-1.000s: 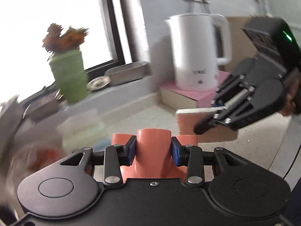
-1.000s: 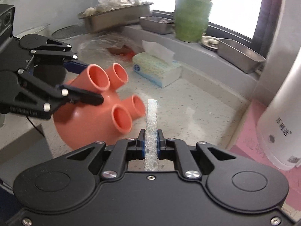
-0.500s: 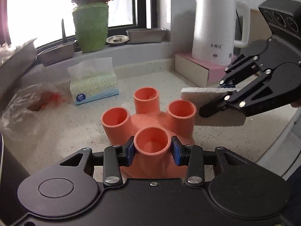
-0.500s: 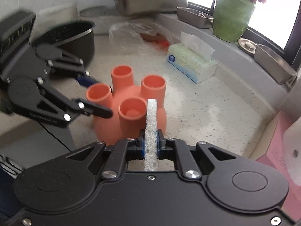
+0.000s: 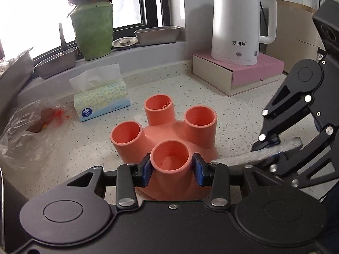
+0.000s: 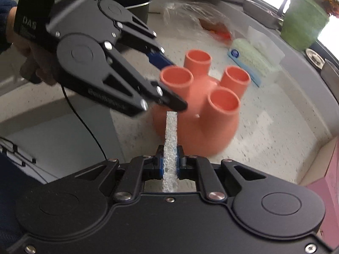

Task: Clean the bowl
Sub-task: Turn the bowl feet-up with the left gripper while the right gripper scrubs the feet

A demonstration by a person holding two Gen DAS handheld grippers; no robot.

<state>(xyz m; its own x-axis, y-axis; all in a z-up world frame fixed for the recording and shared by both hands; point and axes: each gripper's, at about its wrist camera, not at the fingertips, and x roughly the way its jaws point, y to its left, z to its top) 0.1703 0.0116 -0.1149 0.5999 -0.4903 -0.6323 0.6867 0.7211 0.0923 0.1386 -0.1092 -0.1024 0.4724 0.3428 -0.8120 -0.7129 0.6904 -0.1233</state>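
Blown-out window [image 5: 25, 17] daylight, fisheye-bent edges (right wrist view motion-blurred)

White kettle [image 5: 235, 21] upright on pink box [image 5: 239, 72]. Tissue pack [image 5: 101, 97] on speckled bench [image 5: 74, 148]. Green vase [image 5: 92, 31] and steel trays [image 5: 156, 35] on sill.

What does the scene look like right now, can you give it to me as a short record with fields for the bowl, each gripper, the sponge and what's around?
bowl: orange bowl upside down on the speckled counter, four tube legs up
left gripper: left gripper shut on the nearest leg
right gripper: right gripper shut on the sponge
sponge: sponge held edge-on beside the bowl
around: tissue box, white kettle on a pink box, green vase
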